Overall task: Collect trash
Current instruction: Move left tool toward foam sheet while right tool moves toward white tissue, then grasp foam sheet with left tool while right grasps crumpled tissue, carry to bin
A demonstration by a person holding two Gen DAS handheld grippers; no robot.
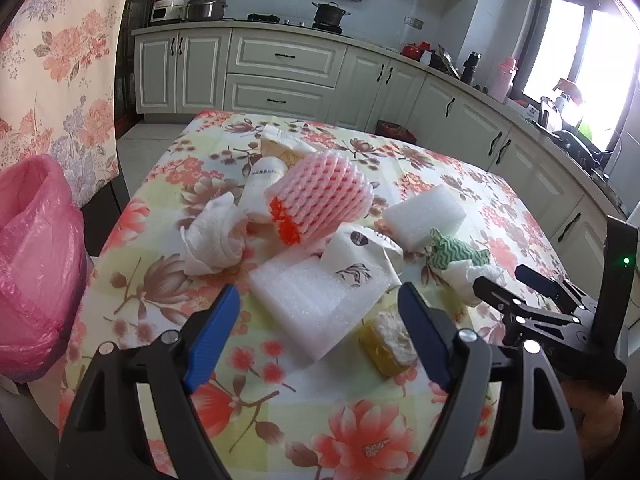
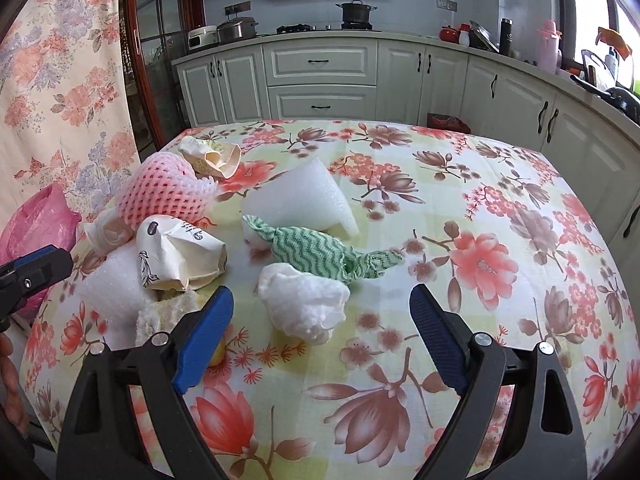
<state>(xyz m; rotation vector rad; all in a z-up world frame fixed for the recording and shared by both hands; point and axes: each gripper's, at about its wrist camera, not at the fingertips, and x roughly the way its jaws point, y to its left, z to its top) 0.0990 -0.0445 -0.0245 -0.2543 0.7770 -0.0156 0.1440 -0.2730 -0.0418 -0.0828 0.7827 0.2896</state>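
No trash looks picked up yet: the left gripper is spread wide and empty just short of the white foam sheet, the right gripper is spread and empty around the crumpled tissue, and the pink bin bag waits left of the left fingers.

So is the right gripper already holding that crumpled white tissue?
No, the right gripper is open, the crumpled white tissue lying loose on the tablecloth.

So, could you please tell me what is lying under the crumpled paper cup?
The crumpled paper cup rests on a white foam sheet. A yellow sponge lies beside it; whether anything else hides beneath is covered.
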